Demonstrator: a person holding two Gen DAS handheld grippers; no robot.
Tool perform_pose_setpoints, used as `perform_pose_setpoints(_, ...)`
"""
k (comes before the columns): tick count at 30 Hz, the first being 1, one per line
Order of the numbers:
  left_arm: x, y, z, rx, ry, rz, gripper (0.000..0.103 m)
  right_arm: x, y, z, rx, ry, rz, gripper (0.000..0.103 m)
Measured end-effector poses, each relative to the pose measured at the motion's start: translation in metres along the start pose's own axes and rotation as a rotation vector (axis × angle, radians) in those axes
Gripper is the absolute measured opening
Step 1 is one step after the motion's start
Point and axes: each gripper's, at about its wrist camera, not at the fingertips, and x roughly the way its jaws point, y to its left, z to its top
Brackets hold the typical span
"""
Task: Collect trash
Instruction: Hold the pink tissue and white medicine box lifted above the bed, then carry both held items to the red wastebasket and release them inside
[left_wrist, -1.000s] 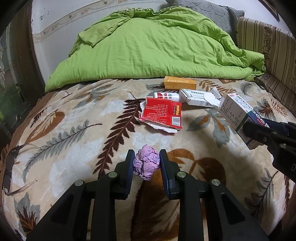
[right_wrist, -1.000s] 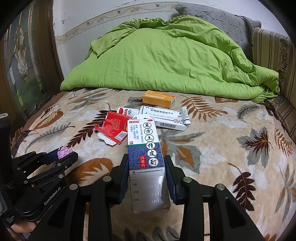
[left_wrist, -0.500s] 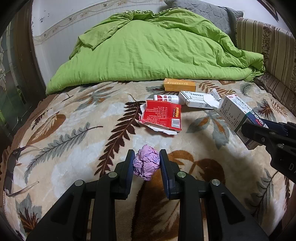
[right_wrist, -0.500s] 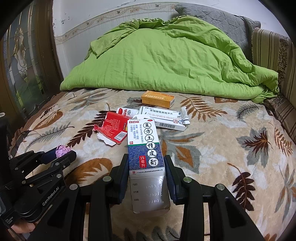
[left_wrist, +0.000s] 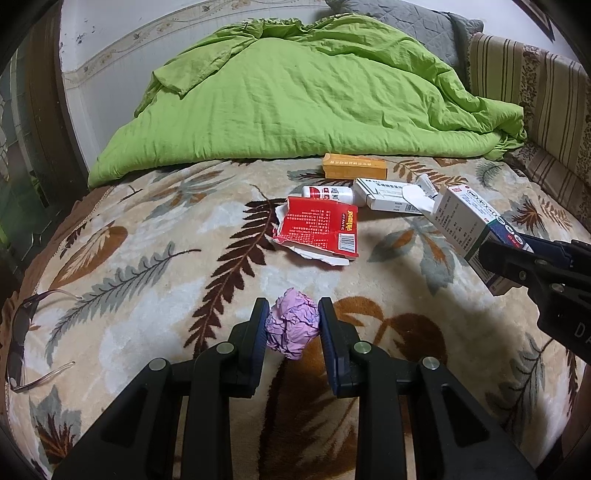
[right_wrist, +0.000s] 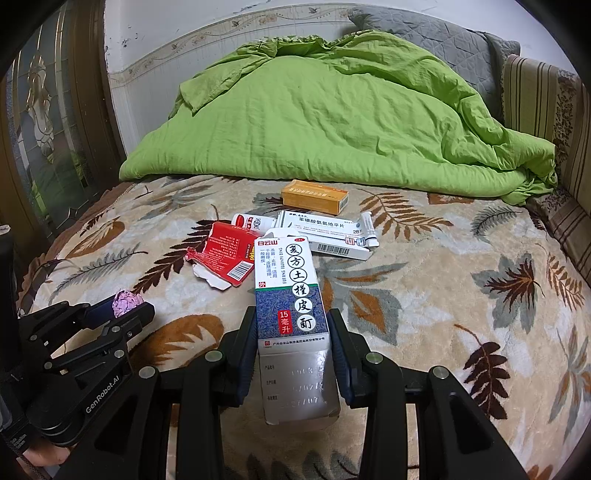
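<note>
My left gripper (left_wrist: 292, 326) is shut on a crumpled pink paper ball (left_wrist: 293, 328), held above the leaf-print blanket; it shows at the left in the right wrist view (right_wrist: 127, 302). My right gripper (right_wrist: 293, 347) is shut on a tall blue-and-white medicine box (right_wrist: 291, 306), which also shows at the right in the left wrist view (left_wrist: 469, 225). On the bed lie a torn red box (left_wrist: 321, 230), a white box (right_wrist: 325, 236), an orange box (left_wrist: 354, 166) and a small white bottle (left_wrist: 327, 192).
A heaped green duvet (left_wrist: 295, 99) fills the back of the bed. Glasses (left_wrist: 22, 332) lie at the left edge of the blanket. A striped headboard (left_wrist: 535, 96) stands on the right, and a dark wooden door (right_wrist: 48, 110) on the left.
Both grippers keep their hold. The left wrist view has drifted slightly so the bed items sit a little lower in frame; the right one barely moved.
</note>
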Motion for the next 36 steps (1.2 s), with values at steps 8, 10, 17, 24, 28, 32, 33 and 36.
perform_pose_setpoints(8,-0.001,-0.002,-0.001,-0.011,0.003,-0.024,0.026,-0.001,-0.001,0.0,0.003,0.0,-0.001,0.039)
perform_pose_setpoints(10,-0.001,-0.003,-0.001,-0.013,0.006,-0.052,0.026,-0.002,-0.004,0.0,0.01,-0.002,0.0,0.039)
perform_pose_setpoints(17,-0.014,-0.013,-0.002,0.002,-0.007,-0.145,0.026,-0.027,-0.024,0.0,0.125,-0.023,0.025,0.039)
perform_pose_setpoints(24,-0.049,-0.041,-0.001,0.063,-0.03,-0.217,0.026,-0.088,-0.041,-0.014,0.181,-0.072,0.03,0.039)
perform_pose_setpoints(28,-0.079,-0.072,0.001,0.125,-0.061,-0.296,0.026,-0.138,-0.064,-0.026,0.197,-0.101,0.001,0.039)
perform_pose_setpoints(32,-0.109,-0.115,0.0,0.192,-0.063,-0.396,0.026,-0.193,-0.096,-0.053,0.245,-0.124,-0.065,0.039)
perform_pose_setpoints(33,-0.119,-0.131,0.001,0.222,-0.06,-0.433,0.026,-0.205,-0.104,-0.059,0.259,-0.125,-0.085,0.039)
perform_pose_setpoints(36,-0.141,-0.173,0.004,0.286,-0.053,-0.536,0.026,-0.243,-0.137,-0.082,0.326,-0.126,-0.159,0.039)
